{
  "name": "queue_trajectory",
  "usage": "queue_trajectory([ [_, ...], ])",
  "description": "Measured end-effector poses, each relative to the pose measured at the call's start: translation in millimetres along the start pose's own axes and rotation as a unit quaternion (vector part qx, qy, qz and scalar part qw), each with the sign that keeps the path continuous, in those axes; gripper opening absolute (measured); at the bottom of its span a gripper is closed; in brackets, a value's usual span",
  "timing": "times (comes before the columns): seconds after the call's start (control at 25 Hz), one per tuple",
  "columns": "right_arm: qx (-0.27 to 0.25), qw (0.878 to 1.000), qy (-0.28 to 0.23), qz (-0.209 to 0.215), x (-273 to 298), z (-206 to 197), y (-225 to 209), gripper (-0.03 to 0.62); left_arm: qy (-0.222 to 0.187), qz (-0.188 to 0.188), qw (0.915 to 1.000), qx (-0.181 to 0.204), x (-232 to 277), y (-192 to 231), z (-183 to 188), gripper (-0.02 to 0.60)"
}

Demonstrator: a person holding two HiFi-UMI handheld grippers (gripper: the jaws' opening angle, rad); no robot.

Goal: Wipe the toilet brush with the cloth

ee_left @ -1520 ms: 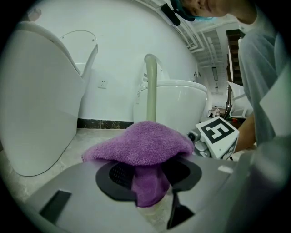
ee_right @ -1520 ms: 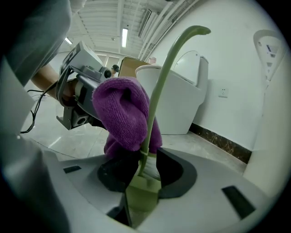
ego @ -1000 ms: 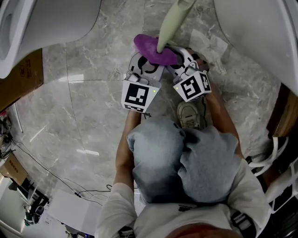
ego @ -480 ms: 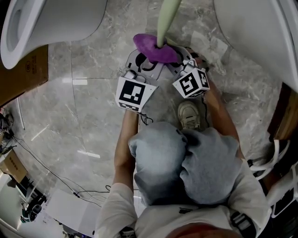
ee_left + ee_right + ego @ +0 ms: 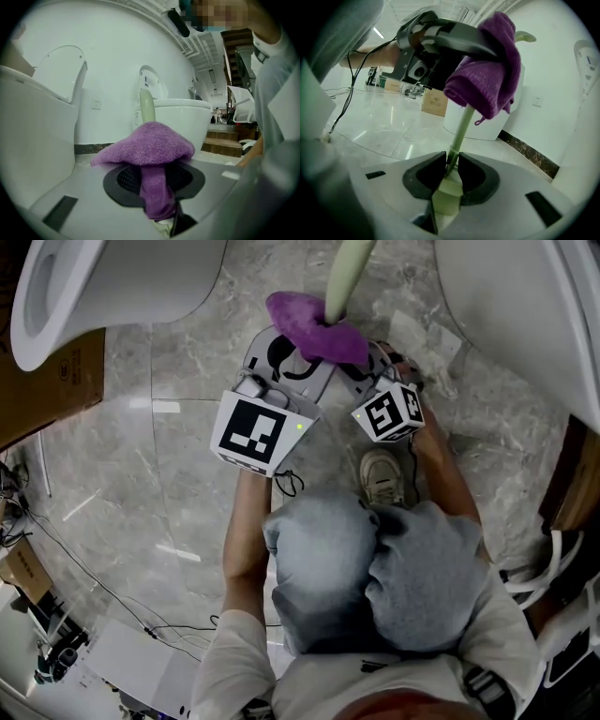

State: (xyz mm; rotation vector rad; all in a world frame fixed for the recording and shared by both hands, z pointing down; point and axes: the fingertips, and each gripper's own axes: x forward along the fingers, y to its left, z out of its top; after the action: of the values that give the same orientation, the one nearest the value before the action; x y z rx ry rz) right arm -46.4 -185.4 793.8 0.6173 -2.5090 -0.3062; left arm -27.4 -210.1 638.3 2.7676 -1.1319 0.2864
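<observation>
Head view: purple cloth [image 5: 314, 326] drapes the toilet brush [image 5: 345, 277] handle, above the floor [image 5: 187, 446]. Left gripper view: left gripper [image 5: 154, 183] pinches the cloth, jaws just easing apart, so it may slip. Right gripper view: right gripper [image 5: 450, 168] clamps the handle, which could twist.

Sanitary-ware showroom: several toilets [image 5: 122, 277] stand on a marble floor [image 5: 141, 474].
</observation>
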Motion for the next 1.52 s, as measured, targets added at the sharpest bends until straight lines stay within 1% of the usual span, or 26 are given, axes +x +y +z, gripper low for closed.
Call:
queue_trajectory([
  [0.12, -0.001, 1.0, -0.001, 0.001, 0.7, 0.0, 0.9, 0.075, -0.014, -0.002, 0.9998, -0.011, -1.5, 2.3, 21.4, 0.129],
  [0.36, -0.001, 1.0, 0.001, 0.003, 1.5, 0.2, 0.9, 0.075, -0.027, -0.015, 0.9995, -0.008, 2.3, 10.0, 59.6, 0.153],
  [0.48, -0.001, 1.0, 0.0, 0.004, 2.2, -0.3, 1.1, 0.075, -0.034, -0.021, 0.9992, -0.003, 4.4, 12.0, 73.3, 0.164],
  [0.8, -0.003, 1.0, 0.002, 0.005, 3.2, -0.2, 2.1, 0.075, -0.069, -0.03, 0.997, -0.018, 7.3, 15.5, 108.0, 0.173],
  [0.88, -0.002, 1.0, 0.003, 0.006, 3.2, 0.0, 2.5, 0.075, -0.072, -0.029, 0.9969, -0.008, 7.6, 16.7, 112.6, 0.173],
  [1.0, -0.003, 1.0, 0.003, 0.007, 2.7, 0.0, 2.6, 0.075, -0.069, -0.023, 0.9973, 0.015, 8.1, 14.6, 108.1, 0.173],
  [1.08, -0.004, 1.0, 0.003, 0.006, 2.6, 0.1, 2.3, 0.074, -0.064, -0.024, 0.9975, 0.018, 8.3, 11.3, 99.1, 0.169],
  [1.2, -0.005, 1.0, 0.001, 0.006, 2.6, 0.4, 2.1, 0.074, -0.056, -0.026, 0.998, 0.011, 7.6, 7.4, 80.6, 0.164],
  [1.4, -0.005, 1.0, 0.0, 0.005, 2.7, 0.3, 1.6, 0.074, -0.024, -0.024, 0.9994, -0.001, 4.4, 5.6, 34.8, 0.135],
  [1.52, -0.006, 1.0, -0.001, 0.004, 3.3, -0.5, 1.4, 0.074, -0.018, -0.018, 0.9996, -0.011, 2.6, 6.6, 11.8, 0.124],
])
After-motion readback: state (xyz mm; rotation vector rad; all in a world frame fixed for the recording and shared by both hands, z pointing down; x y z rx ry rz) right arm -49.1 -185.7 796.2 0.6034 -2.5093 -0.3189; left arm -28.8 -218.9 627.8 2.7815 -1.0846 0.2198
